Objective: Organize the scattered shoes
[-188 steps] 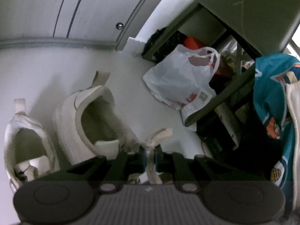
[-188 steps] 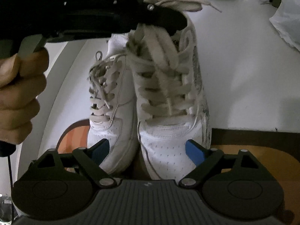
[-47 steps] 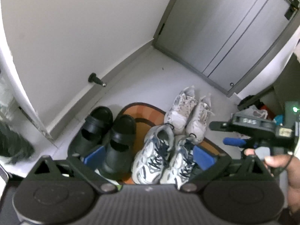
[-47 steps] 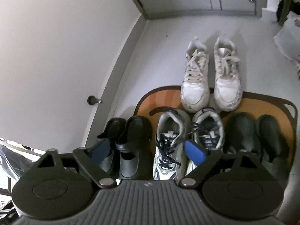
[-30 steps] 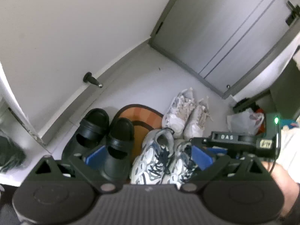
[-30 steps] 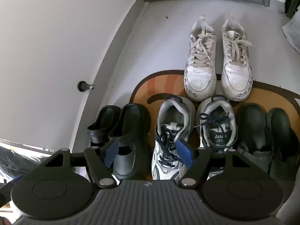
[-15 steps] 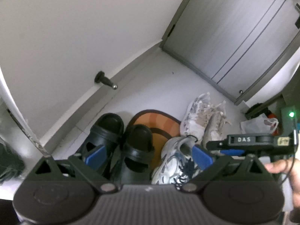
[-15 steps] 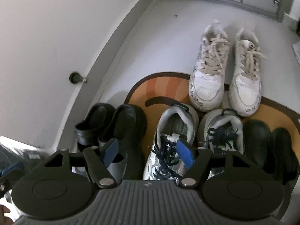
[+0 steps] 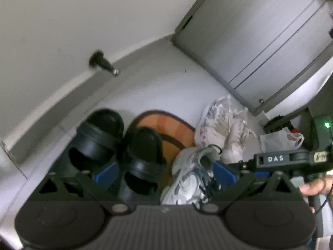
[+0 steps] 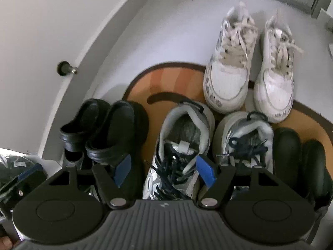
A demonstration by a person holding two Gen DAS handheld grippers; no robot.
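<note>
Right wrist view: shoes paired on the mat

Right wrist camera looks steeply down on the orange mat [image 10: 177, 79]. Grey sneakers [image 10: 183, 143] sit side by side on it, white sneakers [image 10: 247, 62] at its far edge, black sandals [image 10: 108, 129] at its left: paired, seemingly for tidiness. The right claw [image 10: 164, 171] hangs open and empty, as does the left claw [image 9: 164, 176].

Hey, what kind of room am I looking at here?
Most likely a home entryway. Pairs of shoes, such as the white sneakers and black clogs, line up around an orange doormat, beside a grey door and a wall-mounted doorstop.
</note>
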